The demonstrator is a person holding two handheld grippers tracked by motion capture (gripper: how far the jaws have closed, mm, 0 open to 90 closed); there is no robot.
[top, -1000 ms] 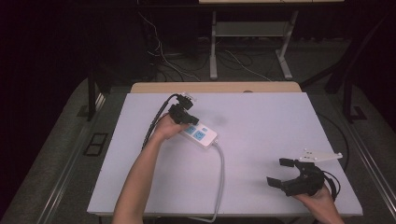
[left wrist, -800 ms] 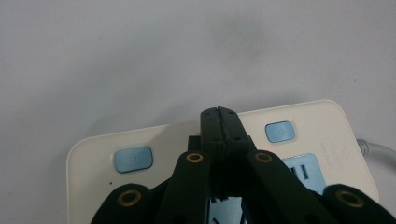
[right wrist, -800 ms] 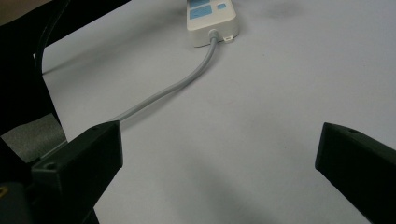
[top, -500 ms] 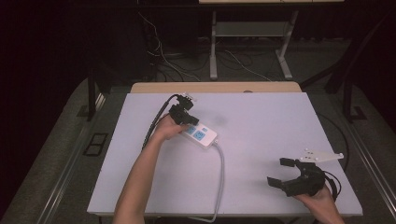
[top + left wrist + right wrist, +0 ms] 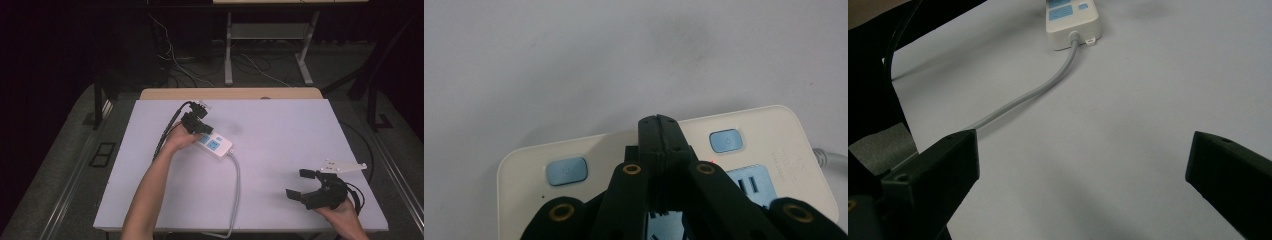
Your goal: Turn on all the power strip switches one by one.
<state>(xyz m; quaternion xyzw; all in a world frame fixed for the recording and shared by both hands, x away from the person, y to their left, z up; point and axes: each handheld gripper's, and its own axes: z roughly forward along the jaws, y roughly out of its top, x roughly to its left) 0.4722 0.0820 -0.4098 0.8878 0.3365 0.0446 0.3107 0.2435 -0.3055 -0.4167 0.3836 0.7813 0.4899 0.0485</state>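
1. The white power strip (image 5: 214, 145) is the landmark here; it lies slantwise on the pale table (image 5: 280, 130), left of the table's middle and toward its far half.
2. At the strip's left end sits the left gripper (image 5: 196, 125), held by the person's left hand (image 5: 177, 139), whose forearm comes up from the near edge.
3. In the left gripper view its jaws are pressed together with nothing between them, and the left gripper's tip (image 5: 658, 121) is over the strip's top face (image 5: 769, 122), between two blue push buttons (image 5: 567, 170). Whether the tip touches the casing I cannot tell.
4. A small red light (image 5: 713, 161) shows on the strip just right of the jaws.
5. From the strip's right end a grey cord (image 5: 235, 190) runs toward the near edge of the table.
6. Well right of the strip and nearer the person, the right gripper (image 5: 302, 185) rests low over the table in the right hand (image 5: 342, 215), jaws spread wide and empty.
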